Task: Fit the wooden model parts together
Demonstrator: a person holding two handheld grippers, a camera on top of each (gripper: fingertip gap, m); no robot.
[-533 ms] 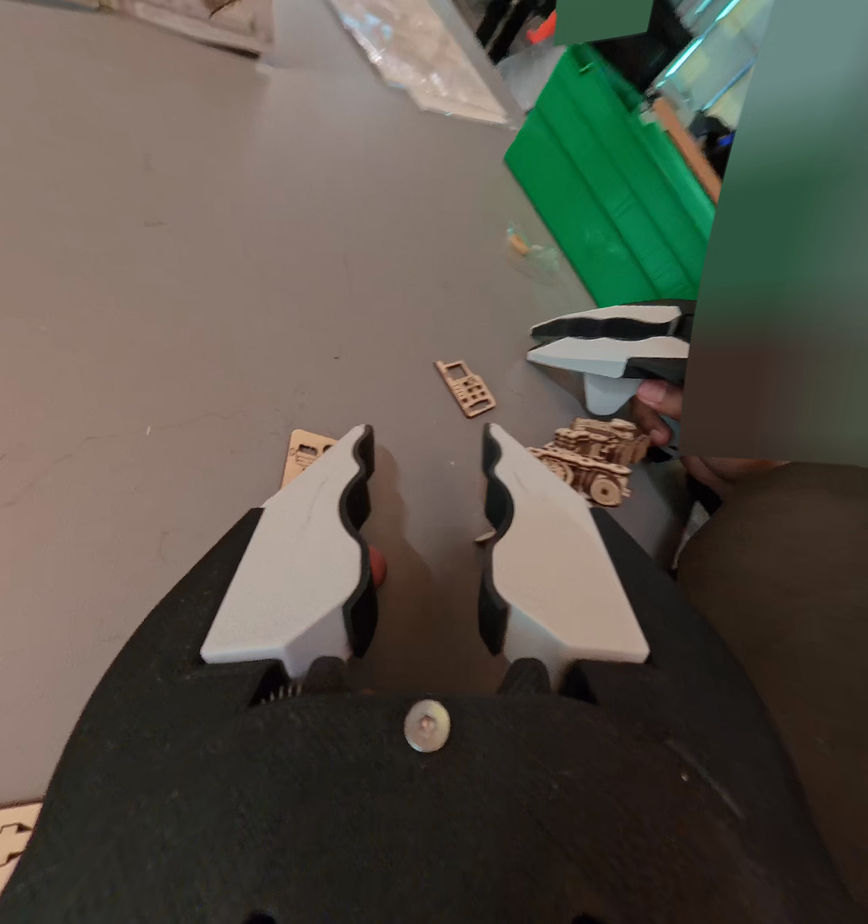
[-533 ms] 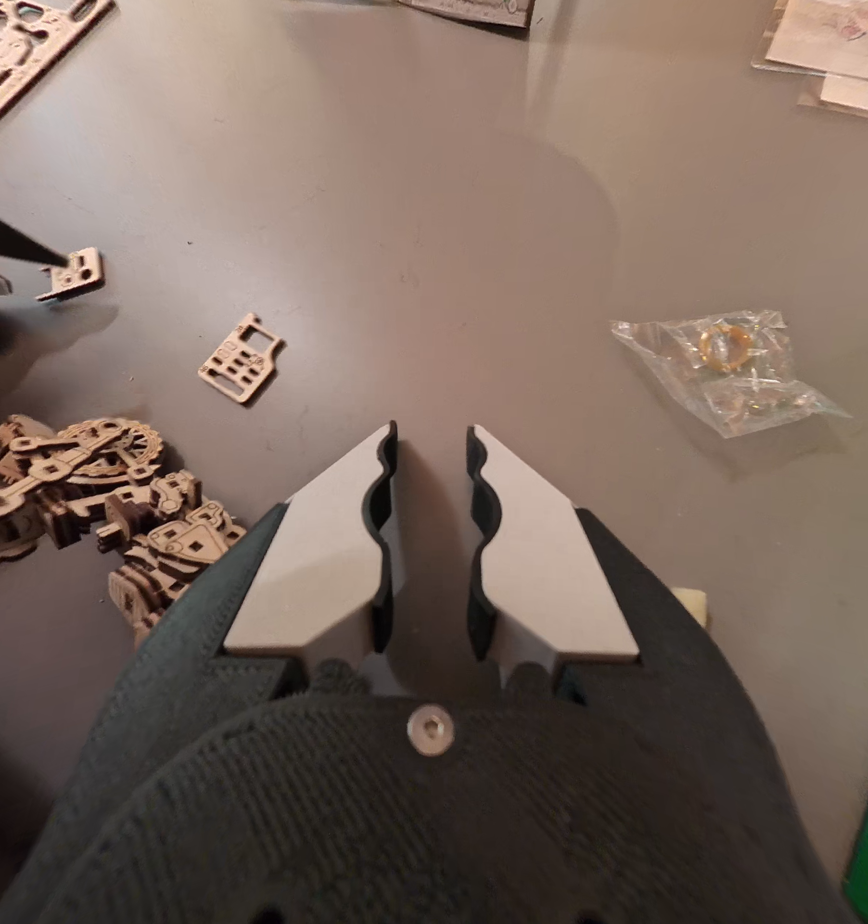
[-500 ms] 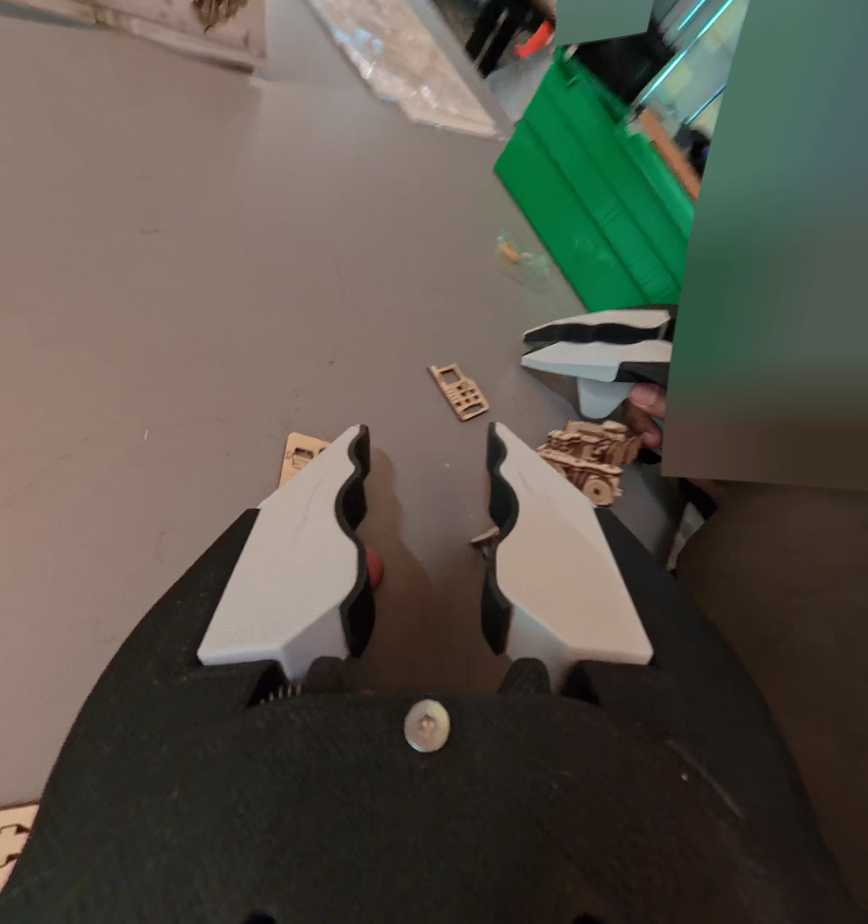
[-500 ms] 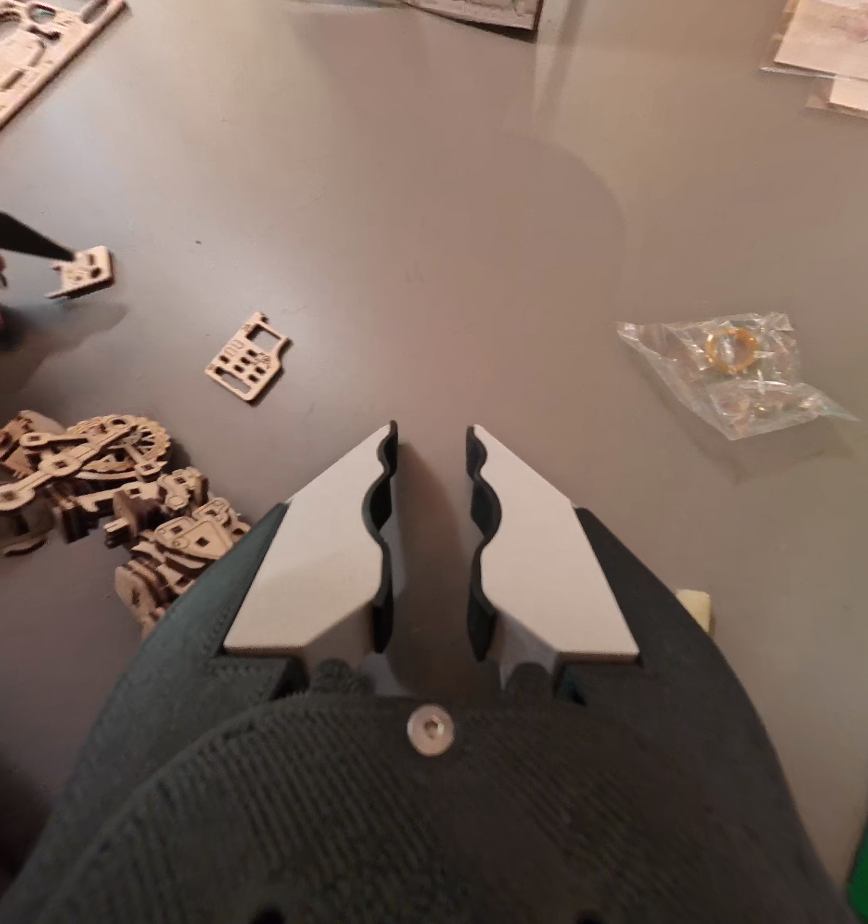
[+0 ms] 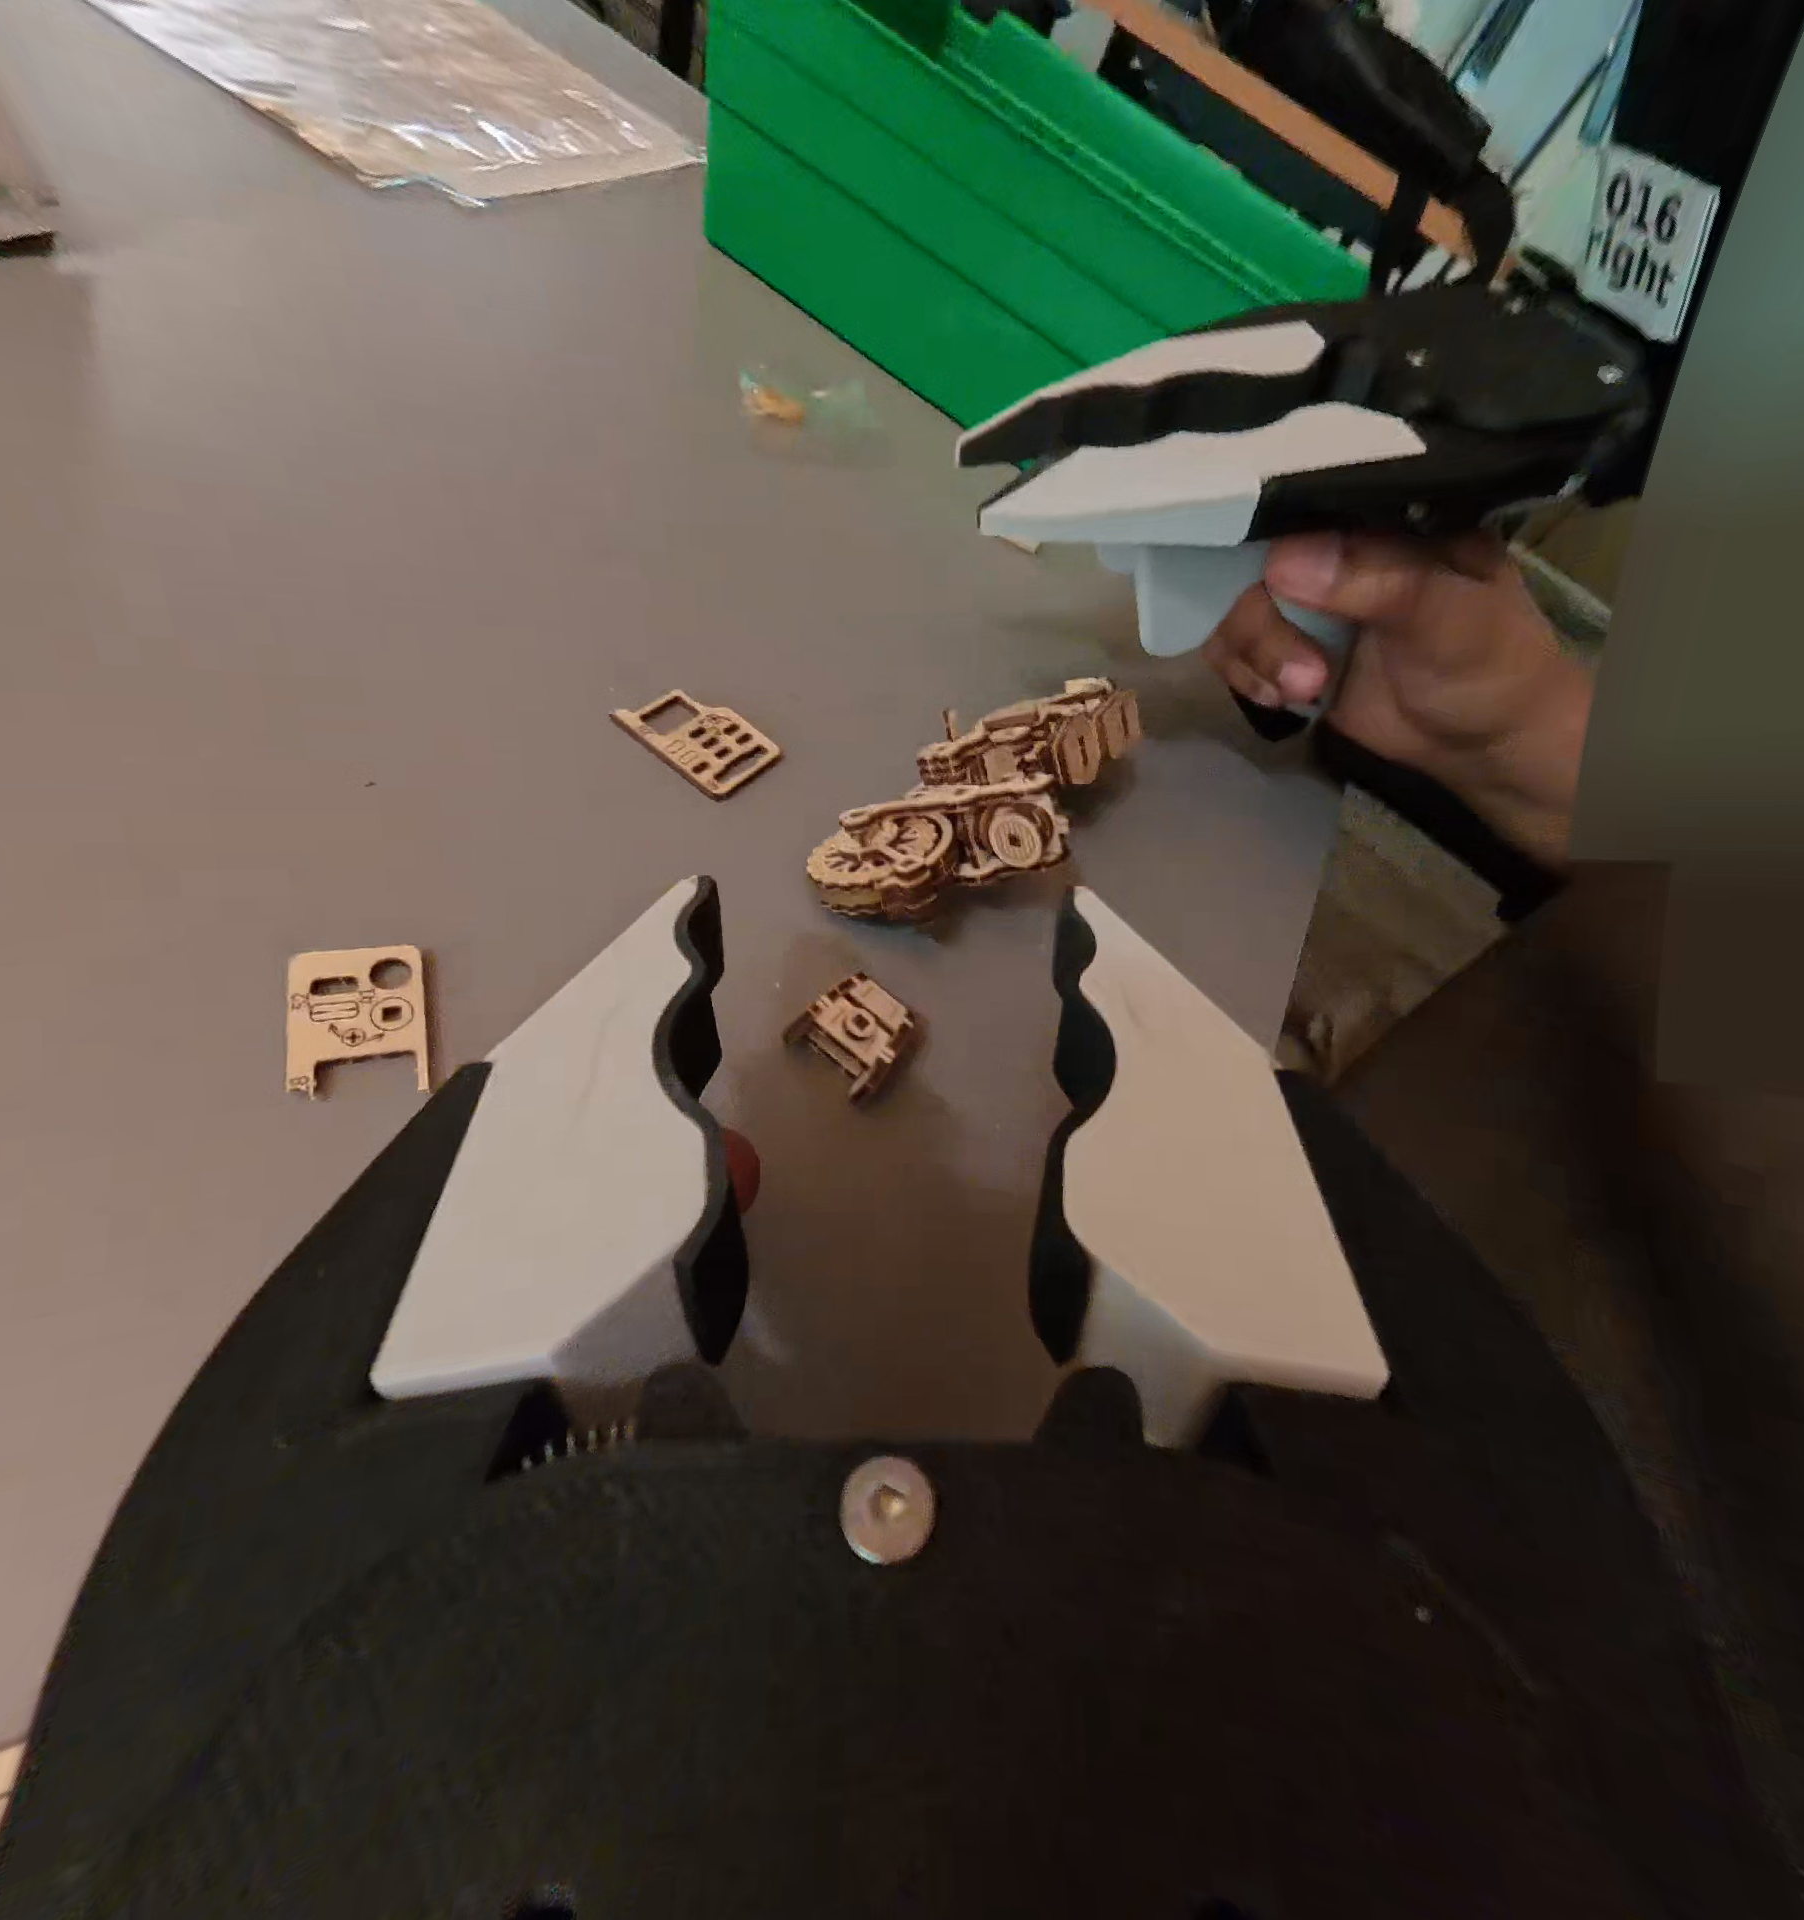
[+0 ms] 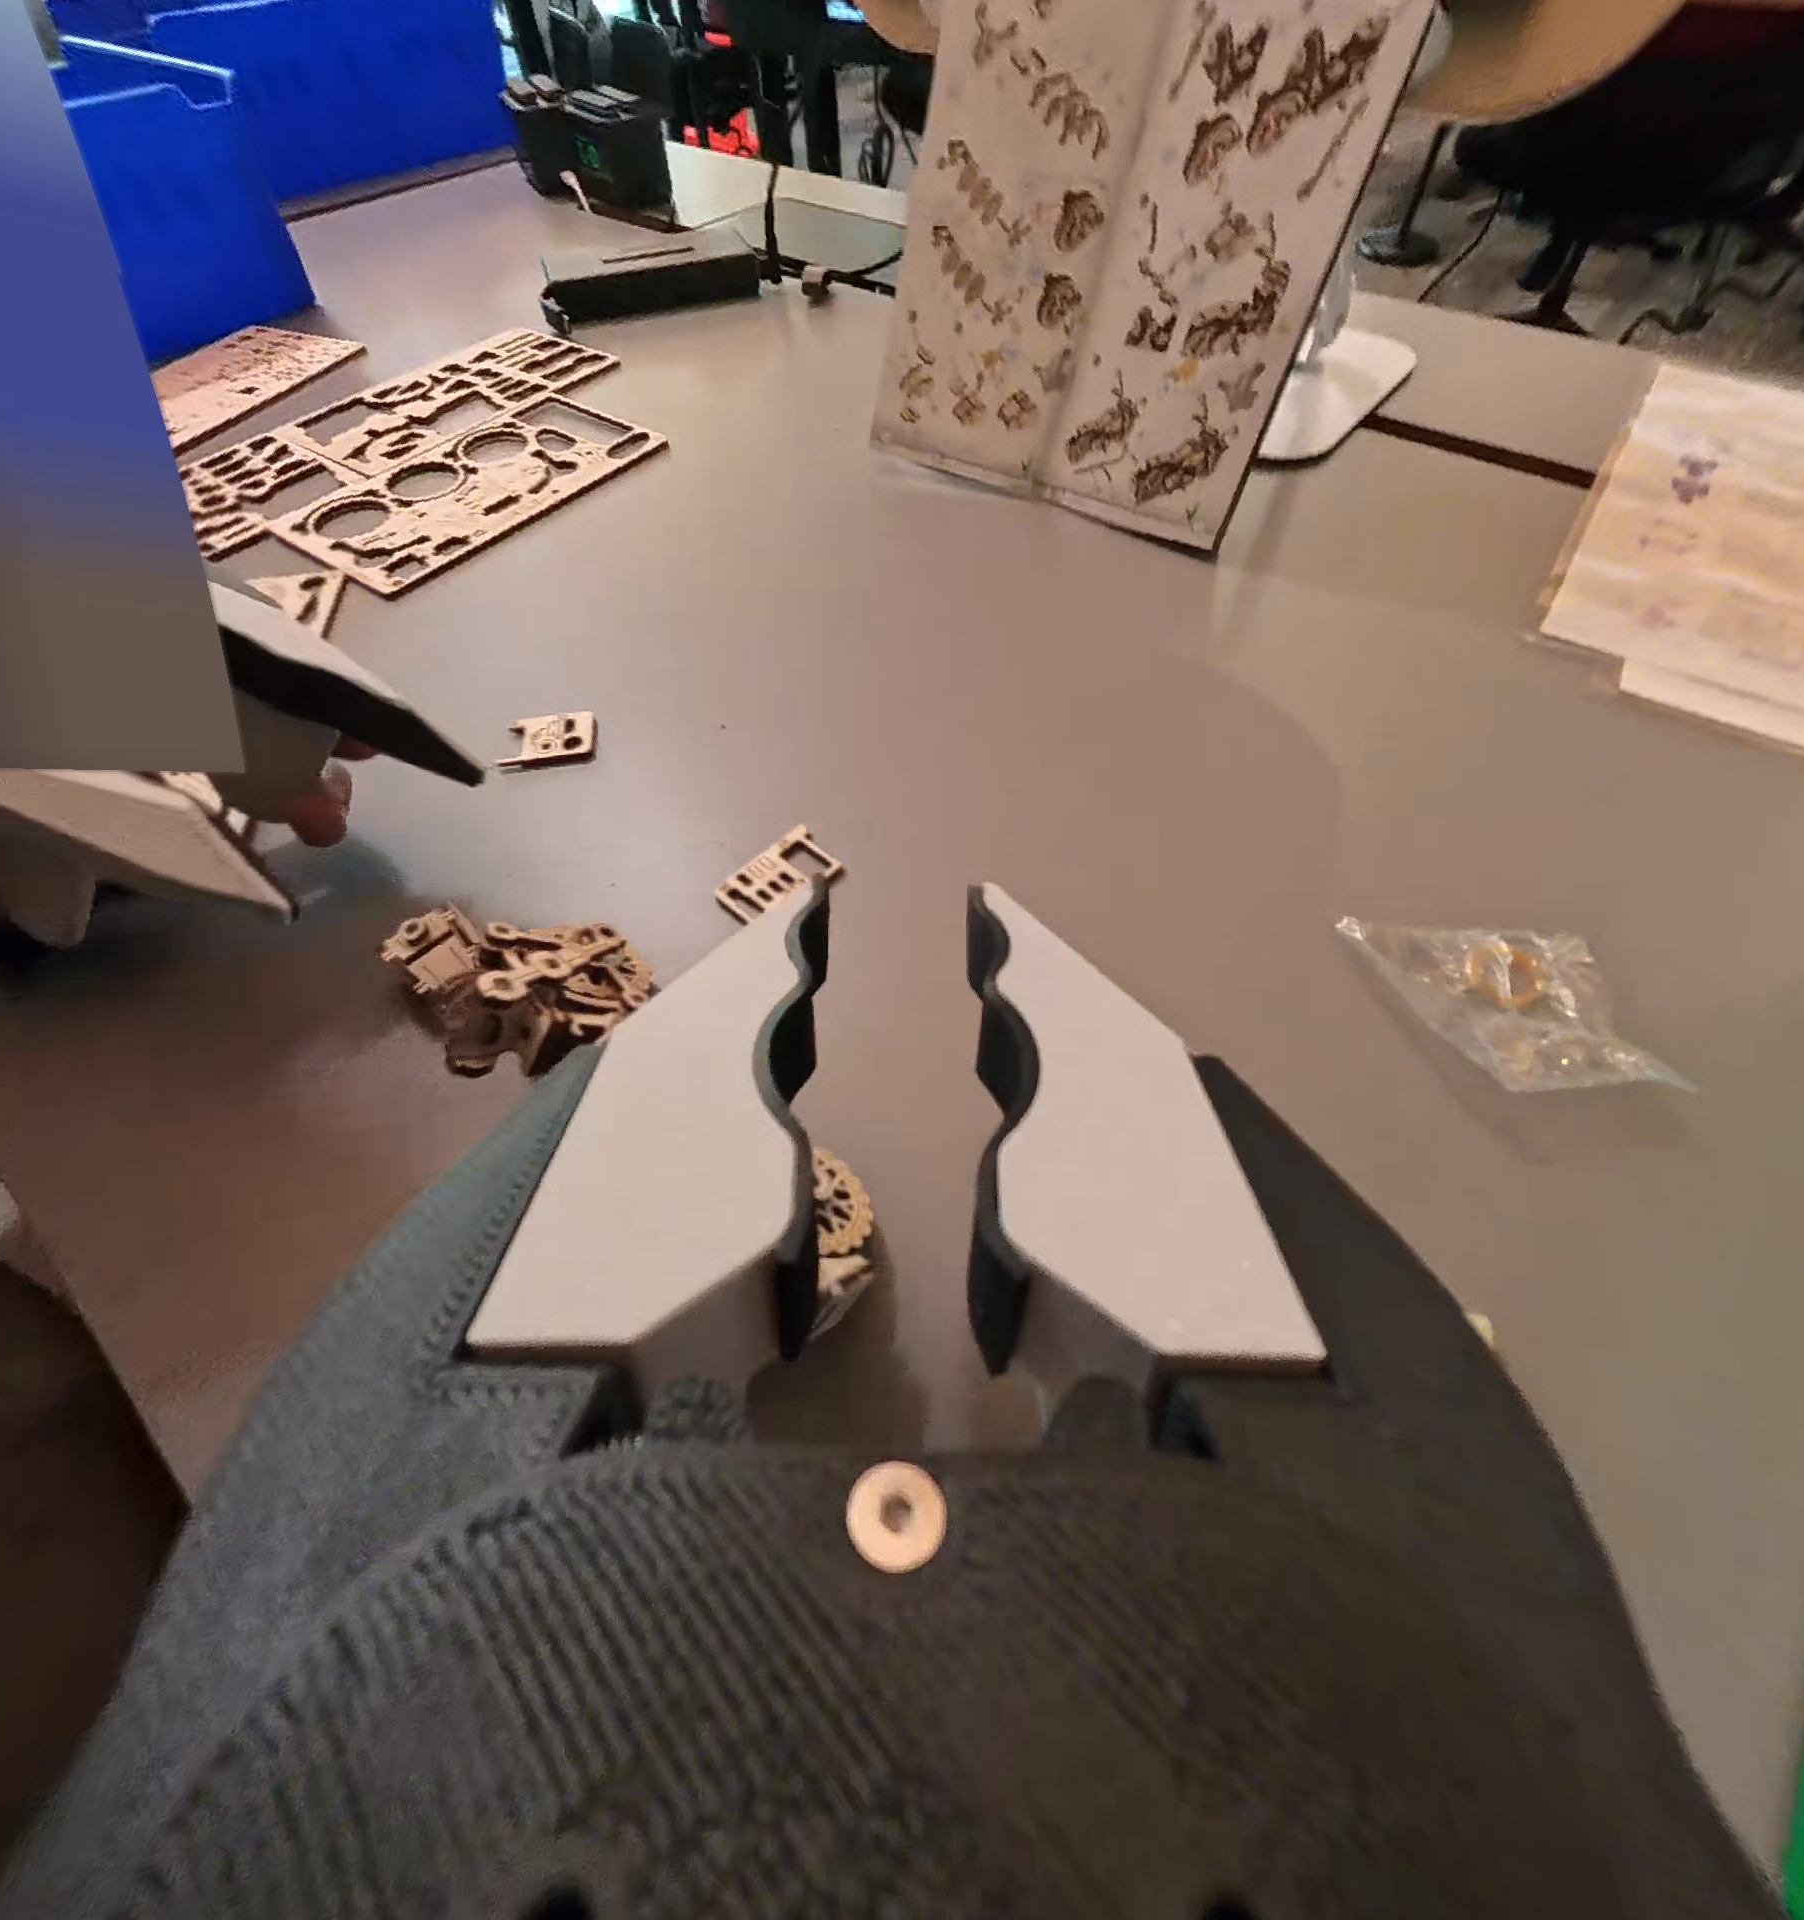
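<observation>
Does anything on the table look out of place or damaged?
Nothing looks damaged. The wooden model lies tipped on its side on the grey table, and a small sub-assembly sits apart from it, between the open left gripper's fingers.

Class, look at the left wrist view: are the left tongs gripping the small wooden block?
No. The left tongs are open, and the small wooden block lies loose on the table between them.

A green crate (image 5: 981,239) stands at the grey desk's (image 5: 254,520) far edge. A clear bag (image 6: 1500,1003) lies on the desk, papers (image 6: 1729,582) beyond it.
</observation>
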